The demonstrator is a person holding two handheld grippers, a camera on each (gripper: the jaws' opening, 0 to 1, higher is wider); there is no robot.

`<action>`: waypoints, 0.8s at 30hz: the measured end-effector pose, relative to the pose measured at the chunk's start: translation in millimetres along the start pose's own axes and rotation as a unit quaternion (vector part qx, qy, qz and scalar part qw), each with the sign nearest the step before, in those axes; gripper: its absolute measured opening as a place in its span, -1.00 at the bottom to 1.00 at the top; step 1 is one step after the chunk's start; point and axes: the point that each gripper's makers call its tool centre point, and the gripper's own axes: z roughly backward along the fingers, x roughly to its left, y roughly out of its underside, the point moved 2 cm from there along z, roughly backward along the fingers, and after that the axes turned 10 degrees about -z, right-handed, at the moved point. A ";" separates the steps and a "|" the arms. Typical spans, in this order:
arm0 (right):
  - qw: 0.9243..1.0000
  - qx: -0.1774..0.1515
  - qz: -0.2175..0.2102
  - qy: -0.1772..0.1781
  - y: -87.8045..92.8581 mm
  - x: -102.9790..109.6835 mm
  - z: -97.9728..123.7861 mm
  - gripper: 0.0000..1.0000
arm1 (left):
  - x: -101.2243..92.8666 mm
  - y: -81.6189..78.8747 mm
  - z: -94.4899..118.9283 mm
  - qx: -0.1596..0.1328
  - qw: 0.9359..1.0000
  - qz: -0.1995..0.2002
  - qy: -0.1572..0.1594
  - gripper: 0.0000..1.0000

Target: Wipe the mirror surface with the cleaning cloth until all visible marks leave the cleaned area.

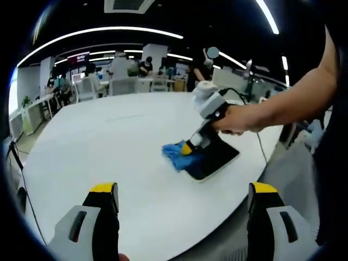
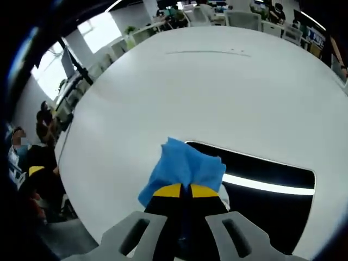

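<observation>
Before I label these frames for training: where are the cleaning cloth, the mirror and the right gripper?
cleaning cloth (image 2: 187, 166): right gripper view, middle of the bunched blue fabric.
mirror (image 2: 272, 182): right gripper view, dark reflective surface.
right gripper (image 1: 187, 148): left gripper view, yellow tips of its jaws at the cloth.

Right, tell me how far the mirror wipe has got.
Done: the right gripper is shut on the blue cloth and has it pressed at one end of the mirror. In hand: wiping that end. Left: the rest of the dark glass; marks are too small to judge. The left gripper hangs open, apart over the white table.
</observation>
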 end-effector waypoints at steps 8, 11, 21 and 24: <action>1.000 -0.001 0.002 0.000 -12.3 -2.9 -5.3 -1.00 | 3.5 4.7 -18.8 0.001 1.000 0.002 -0.005 0.99; 1.000 -0.003 0.003 -0.003 -16.5 -3.4 -6.7 -1.00 | 0.8 4.8 -23.7 0.000 1.000 0.002 -0.005 0.99; 1.000 -0.006 0.007 -0.011 -29.3 -4.6 -13.8 -1.00 | 9.0 12.2 -27.5 0.005 1.000 0.002 -0.027 0.99; 1.000 -0.002 0.010 -0.013 -28.6 -3.8 -13.0 -1.00 | 8.0 14.7 -30.6 0.001 1.000 0.009 -0.020 0.99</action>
